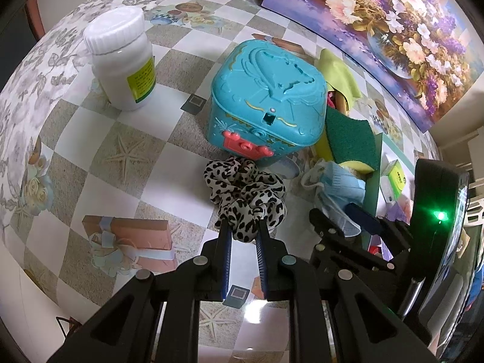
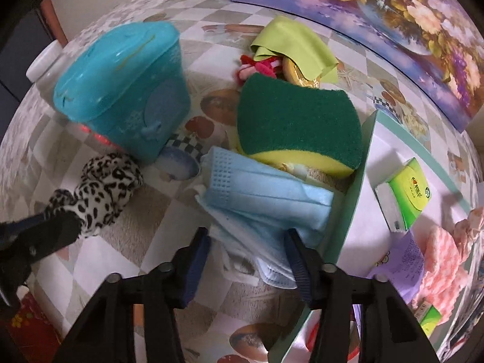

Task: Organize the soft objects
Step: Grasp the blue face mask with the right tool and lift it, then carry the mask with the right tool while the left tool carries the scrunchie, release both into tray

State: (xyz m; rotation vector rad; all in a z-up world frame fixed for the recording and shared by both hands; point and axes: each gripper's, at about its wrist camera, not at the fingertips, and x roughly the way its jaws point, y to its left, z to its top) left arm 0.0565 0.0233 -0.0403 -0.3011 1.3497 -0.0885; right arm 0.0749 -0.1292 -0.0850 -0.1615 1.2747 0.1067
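Left tongs (image 1: 244, 230) pinch the scrunchie (image 1: 246, 195); right tongs (image 2: 248, 242) straddle the mask (image 2: 266, 199), not yet gripping. Sponge (image 2: 298, 124) and cloth (image 2: 295, 47) remain unsorted.

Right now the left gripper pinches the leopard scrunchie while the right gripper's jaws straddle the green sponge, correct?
Not quite. The left gripper does pinch the scrunchie, but the right gripper straddles the blue face mask, not the sponge, which lies beyond it. The right wrist view shows this.
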